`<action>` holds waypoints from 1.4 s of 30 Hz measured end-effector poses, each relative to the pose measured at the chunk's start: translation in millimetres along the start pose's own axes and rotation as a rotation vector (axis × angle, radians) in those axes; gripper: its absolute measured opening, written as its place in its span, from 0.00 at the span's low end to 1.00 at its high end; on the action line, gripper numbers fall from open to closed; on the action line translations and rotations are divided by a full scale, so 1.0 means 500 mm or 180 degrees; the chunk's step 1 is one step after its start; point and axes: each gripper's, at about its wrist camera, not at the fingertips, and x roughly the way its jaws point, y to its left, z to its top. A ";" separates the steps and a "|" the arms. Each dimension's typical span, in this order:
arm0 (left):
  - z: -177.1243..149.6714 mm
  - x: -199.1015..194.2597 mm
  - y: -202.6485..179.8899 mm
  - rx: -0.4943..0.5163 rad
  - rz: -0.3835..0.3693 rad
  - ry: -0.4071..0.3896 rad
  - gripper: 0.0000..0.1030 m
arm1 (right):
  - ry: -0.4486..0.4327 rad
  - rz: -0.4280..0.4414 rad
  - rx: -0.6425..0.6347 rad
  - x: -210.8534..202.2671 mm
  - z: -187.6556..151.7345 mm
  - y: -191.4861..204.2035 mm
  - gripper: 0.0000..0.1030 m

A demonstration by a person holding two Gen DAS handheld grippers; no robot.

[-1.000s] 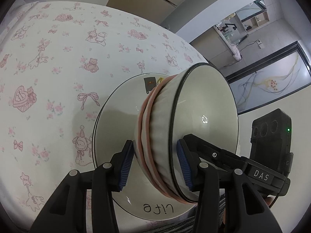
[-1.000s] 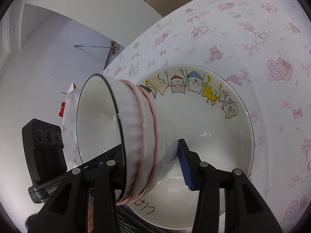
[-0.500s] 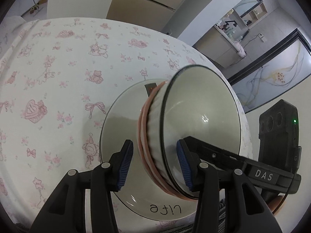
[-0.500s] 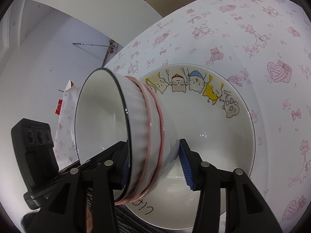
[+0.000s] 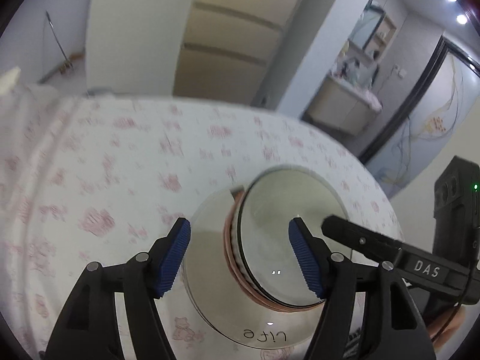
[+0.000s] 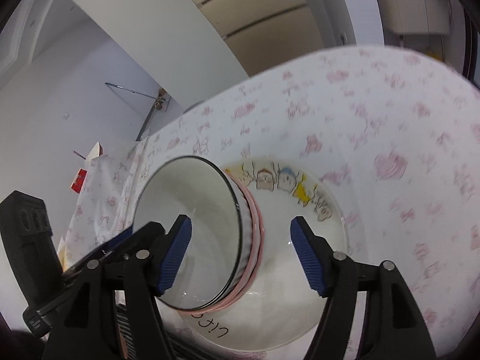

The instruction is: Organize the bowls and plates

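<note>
A white ribbed bowl (image 5: 285, 234) (image 6: 186, 192) with a dark rim and pink bands sits in a white cartoon-printed plate (image 5: 207, 270) (image 6: 279, 300). My left gripper (image 5: 240, 231) hovers above and back from the bowl's left wall. Its jaws are opening, and the blue pads stand clear on either side of the rim. My right gripper (image 6: 240, 228) hovers likewise over the bowl's right wall, jaws opening, pads off the rim. One of the right gripper's fingers (image 5: 360, 240) reaches over the bowl in the left wrist view. A left finger (image 6: 135, 240) shows in the right wrist view.
The plate lies near the front edge of a round table with a pink-patterned cloth (image 5: 120, 180) (image 6: 390, 150). Bare cloth stretches beyond the plate to the far edge. Walls, a cabinet (image 5: 342, 114) and a glass door (image 5: 435, 114) stand behind.
Both grippers have let go of the bowl's rim, spread their jaws and pulled up and back. The bowl looks smaller and rests in the plate.
</note>
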 end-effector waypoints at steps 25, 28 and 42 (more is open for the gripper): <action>-0.155 -0.391 -0.083 0.0995 0.0475 -0.2453 1.00 | -0.2796 -0.0747 -0.1223 -0.310 -0.185 0.131 0.99; -0.179 -0.396 -0.082 0.1001 0.0531 -0.2511 1.00 | -0.2828 -0.0756 -0.1312 -0.318 -0.211 0.139 0.99; -0.281 -0.304 -0.038 0.1035 0.0506 -0.2466 1.00 | -0.2979 -0.0845 -0.1405 -0.251 -0.298 0.122 0.99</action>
